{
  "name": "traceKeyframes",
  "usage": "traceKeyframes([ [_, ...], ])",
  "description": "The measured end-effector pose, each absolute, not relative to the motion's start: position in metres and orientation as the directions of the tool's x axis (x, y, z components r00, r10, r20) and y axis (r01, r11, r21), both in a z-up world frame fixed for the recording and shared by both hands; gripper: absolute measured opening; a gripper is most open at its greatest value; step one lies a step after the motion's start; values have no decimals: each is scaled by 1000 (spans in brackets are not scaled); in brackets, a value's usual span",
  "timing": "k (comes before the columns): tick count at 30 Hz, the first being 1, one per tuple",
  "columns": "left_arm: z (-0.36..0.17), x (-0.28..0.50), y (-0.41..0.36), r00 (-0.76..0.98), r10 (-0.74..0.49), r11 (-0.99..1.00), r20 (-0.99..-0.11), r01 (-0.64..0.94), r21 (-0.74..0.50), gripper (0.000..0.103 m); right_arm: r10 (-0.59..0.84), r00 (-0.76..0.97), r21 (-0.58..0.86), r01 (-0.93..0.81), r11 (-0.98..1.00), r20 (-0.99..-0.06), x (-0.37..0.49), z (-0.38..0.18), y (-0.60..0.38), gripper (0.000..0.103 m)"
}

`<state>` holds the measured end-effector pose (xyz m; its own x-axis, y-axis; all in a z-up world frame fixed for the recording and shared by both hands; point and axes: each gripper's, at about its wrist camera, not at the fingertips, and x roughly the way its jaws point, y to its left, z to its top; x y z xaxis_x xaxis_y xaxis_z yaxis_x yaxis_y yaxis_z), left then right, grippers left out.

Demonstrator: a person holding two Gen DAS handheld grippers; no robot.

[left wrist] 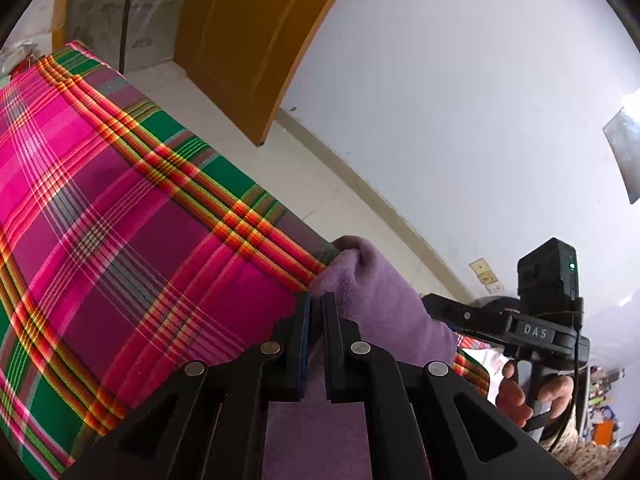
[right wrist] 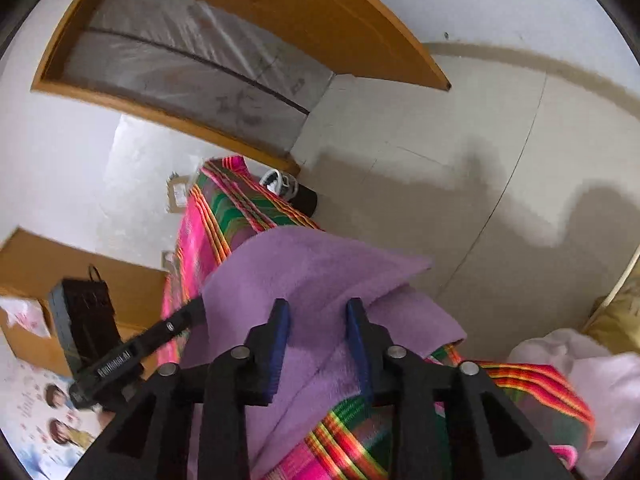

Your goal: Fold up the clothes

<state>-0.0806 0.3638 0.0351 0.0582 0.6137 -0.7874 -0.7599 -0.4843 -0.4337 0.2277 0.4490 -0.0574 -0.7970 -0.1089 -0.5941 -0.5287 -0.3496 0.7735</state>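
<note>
A fuzzy purple cloth (left wrist: pixel 380 292) lies on a bed under a pink, green and orange plaid cover (left wrist: pixel 120 200). My left gripper (left wrist: pixel 319 304) is shut on the purple cloth near the bed's edge, and the fabric runs back between its fingers. In the right wrist view the purple cloth (right wrist: pixel 312 264) is lifted into a loose fold over the plaid cover (right wrist: pixel 216 220). My right gripper (right wrist: pixel 318 312) stands open just above it, fingers wide apart. The left gripper's tip (right wrist: pixel 188 312) reaches into the cloth from the left. A hand (left wrist: pixel 516 392) holds the right gripper's handle.
Beige floor tiles (right wrist: pixel 440 160) run beside the bed, with an open wooden door (left wrist: pixel 248 40) beyond. Shoes (right wrist: pixel 280 182) sit on the floor at the bed's far corner. A white garment pile (right wrist: pixel 580 368) lies at right, a cardboard box (right wrist: pixel 32 264) at left.
</note>
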Motion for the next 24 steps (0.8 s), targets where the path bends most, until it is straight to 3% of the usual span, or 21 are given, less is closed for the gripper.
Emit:
traceKeyframes([
  [2,35,-82,365,58,613,-487,-788,-758,-434,5,-81,-815,778,-512,-364,-574,229,-54,447,7],
  [15,48,-71,366,26,641,-476,-767,-770,-425,5,232,-807,549,-551,-629,-544,248,15,404,4],
  [24,23,-81,379,57,612,-512,-789,-732,-450,5,170,-745,561,-613,-556,-645,242,-21,417,4],
])
